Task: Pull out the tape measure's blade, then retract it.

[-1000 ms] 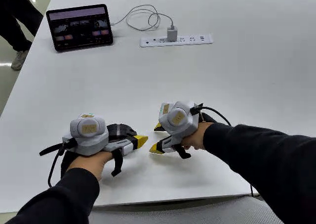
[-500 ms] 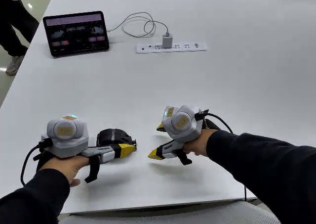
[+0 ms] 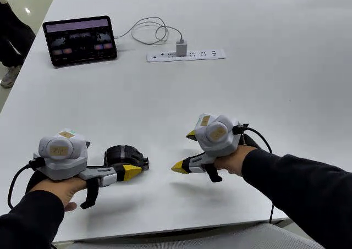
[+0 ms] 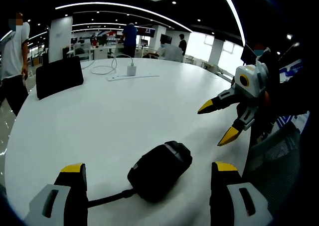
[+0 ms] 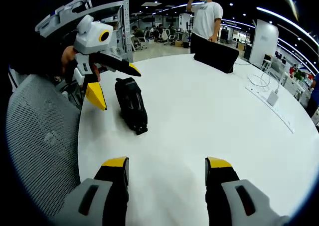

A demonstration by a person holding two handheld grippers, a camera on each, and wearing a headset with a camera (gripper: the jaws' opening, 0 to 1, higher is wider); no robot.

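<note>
Drawing back from the tape measure, leaving it loose on the table between the left gripper's wide-open, empty jaws, with the right gripper, likewise open and empty, off to its right, probably finishing rather than grasping.

Open-plan office: a wide white surface holds a tablet and power strip. Far behind are desks, white columns, ceiling light strips and standing people.

Black long sleeves are being worn. The grey left claw and right claw are being shown yellow-tipped, with black cables.
</note>
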